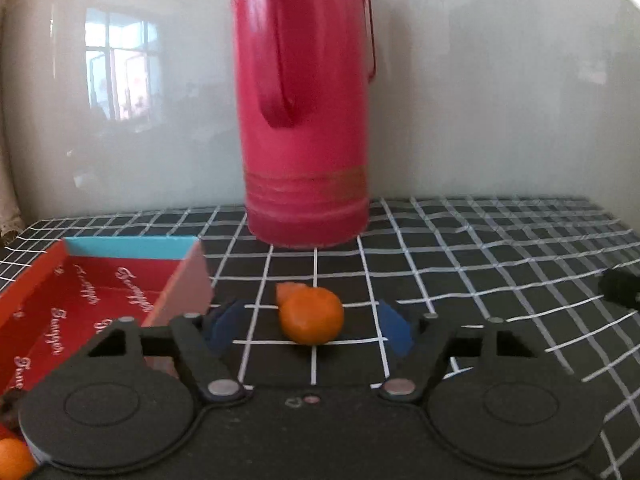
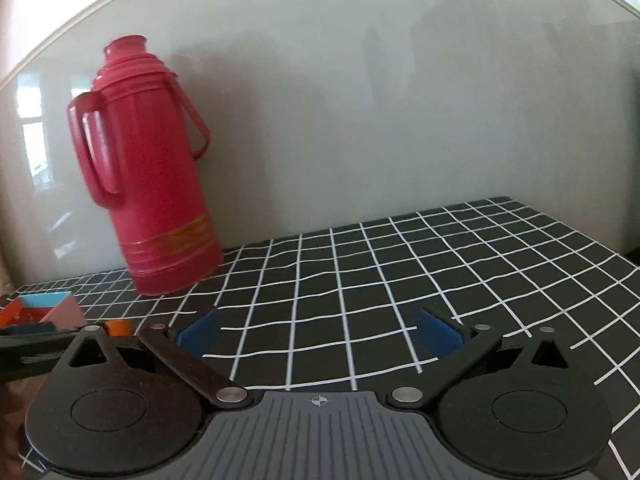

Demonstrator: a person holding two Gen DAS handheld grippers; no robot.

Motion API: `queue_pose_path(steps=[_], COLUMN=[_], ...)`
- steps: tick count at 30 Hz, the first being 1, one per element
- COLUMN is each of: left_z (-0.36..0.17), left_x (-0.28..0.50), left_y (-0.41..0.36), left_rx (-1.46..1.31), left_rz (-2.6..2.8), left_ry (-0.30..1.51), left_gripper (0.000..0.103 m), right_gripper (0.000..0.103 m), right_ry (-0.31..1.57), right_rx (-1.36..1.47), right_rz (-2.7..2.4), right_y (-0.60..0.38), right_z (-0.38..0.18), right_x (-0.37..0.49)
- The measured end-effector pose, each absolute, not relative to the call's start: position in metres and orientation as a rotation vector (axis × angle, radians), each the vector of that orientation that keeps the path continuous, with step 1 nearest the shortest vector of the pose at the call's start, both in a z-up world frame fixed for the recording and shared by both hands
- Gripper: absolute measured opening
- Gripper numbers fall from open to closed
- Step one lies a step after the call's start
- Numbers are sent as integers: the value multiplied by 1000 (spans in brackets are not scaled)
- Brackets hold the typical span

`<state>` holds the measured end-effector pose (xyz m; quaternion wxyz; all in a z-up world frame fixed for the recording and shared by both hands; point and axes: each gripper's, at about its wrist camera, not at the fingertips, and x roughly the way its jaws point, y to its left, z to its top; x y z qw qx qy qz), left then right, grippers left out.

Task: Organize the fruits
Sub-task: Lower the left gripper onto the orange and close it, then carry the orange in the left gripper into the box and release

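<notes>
A small orange (image 1: 311, 320) with a bit of peel sticking up behind it lies on the black grid-pattern tablecloth (image 1: 460, 264). My left gripper (image 1: 310, 326) straddles it, and its blue pads (image 1: 224, 324) stand clear of the fruit on both sides. Just left of it sits an open red box (image 1: 80, 300) with a blue end wall. Another orange (image 1: 12, 460) shows at the bottom left corner. My right gripper (image 2: 318, 336) is open over bare cloth with nothing between its fingers. In the right wrist view the orange (image 2: 118, 327) and the box (image 2: 28, 312) sit at the far left.
A tall red thermos flask (image 1: 304, 120) (image 2: 152, 184) stands on the cloth against the pale wall, right behind the orange. A dark object (image 1: 620, 292) shows at the right edge of the left wrist view. The table's right edge (image 2: 600, 240) falls away.
</notes>
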<state>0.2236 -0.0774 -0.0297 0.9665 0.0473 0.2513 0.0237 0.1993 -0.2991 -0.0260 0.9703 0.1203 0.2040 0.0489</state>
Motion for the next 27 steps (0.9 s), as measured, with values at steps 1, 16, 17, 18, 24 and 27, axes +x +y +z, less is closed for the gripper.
queue_pose_path(steps=[1, 16, 17, 18, 24, 27], left_z=[-33, -16, -12, -7, 8, 10], left_x=[231, 207, 200, 191, 166, 159], left_y=[-78, -71, -68, -61, -5, 24], left_rx=[98, 101, 105, 107, 95, 84], left_rz=[53, 26, 29, 39, 138, 196], left_ry=[527, 480, 464, 443, 421, 430], left_gripper=[58, 31, 31, 31, 31, 32], right_gripper=[103, 103, 103, 103, 103, 103], right_ry=[415, 444, 444, 444, 432, 439], right_rx=[247, 240, 231, 227, 215, 203], right_rz=[97, 136, 141, 146, 176, 200], right_y=[-301, -288, -284, -281, -257, -242], right_z=[-27, -26, -25, -24, -20, -19], right_x=[201, 214, 213, 213, 209, 210])
